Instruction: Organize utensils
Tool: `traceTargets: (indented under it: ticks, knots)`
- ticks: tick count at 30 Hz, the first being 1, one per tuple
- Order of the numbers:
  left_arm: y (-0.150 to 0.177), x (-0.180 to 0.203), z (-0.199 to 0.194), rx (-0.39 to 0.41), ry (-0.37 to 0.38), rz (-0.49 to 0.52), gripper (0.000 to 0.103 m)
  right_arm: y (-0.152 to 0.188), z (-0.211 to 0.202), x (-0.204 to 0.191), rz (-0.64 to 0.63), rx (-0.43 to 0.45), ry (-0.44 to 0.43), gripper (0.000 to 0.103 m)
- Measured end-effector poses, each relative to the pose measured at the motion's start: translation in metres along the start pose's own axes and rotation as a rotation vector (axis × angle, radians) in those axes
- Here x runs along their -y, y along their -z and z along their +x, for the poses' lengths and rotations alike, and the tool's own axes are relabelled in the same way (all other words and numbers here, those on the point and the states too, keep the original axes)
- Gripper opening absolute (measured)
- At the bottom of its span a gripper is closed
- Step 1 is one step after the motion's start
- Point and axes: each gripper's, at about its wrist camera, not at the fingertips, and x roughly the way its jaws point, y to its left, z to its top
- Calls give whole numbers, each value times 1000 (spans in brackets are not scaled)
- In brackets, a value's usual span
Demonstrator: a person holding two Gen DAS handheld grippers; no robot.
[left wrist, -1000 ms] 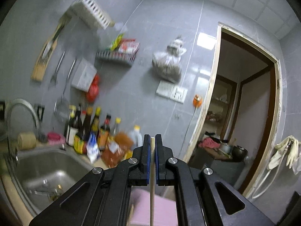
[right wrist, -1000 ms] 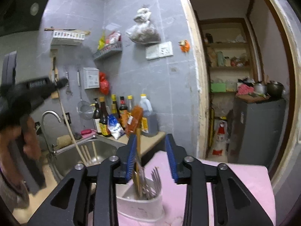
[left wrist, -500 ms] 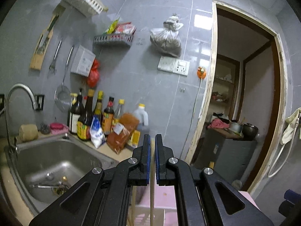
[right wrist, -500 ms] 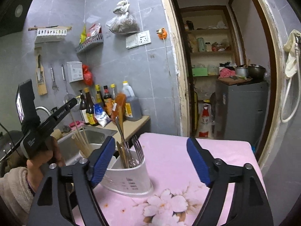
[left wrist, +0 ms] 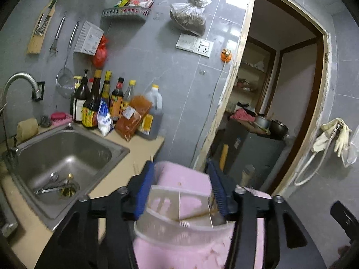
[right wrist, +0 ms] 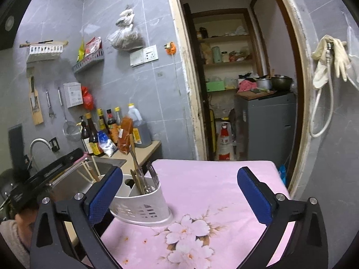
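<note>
1. Standing on the pink flowered tablecloth [right wrist: 215, 179], the white utensil holder [right wrist: 143, 204] carries forks [right wrist: 152, 172] and wooden-handled utensils in one compartment and chopsticks [right wrist: 90, 170] in its left compartment.
2. Left gripper [left wrist: 180, 186] hangs just over the holder's rim; its jaws are opening, nothing pinched between the blue pads.
3. Right gripper [right wrist: 179, 192] sits to the holder's right, jaws opening wide, empty, only tablecloth between them.
4. Beyond the table lie the steel sink [left wrist: 62, 157] and sauce bottles [left wrist: 98, 103].
</note>
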Motion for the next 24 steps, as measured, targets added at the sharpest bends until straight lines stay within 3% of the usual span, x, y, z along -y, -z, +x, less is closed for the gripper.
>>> traceTargets:
  ticks: [6,16,24]
  knots:
    - [16,14,-43,-60,21,52,79,5,-24,3,12,-21,43,103]
    - [56,32,-92,-136,48,174,82,31,-77,-2,-45,-44,94,103]
    - [83,36,-111,-154,33,241,83,59,-91,-11,-87,-82,132,103]
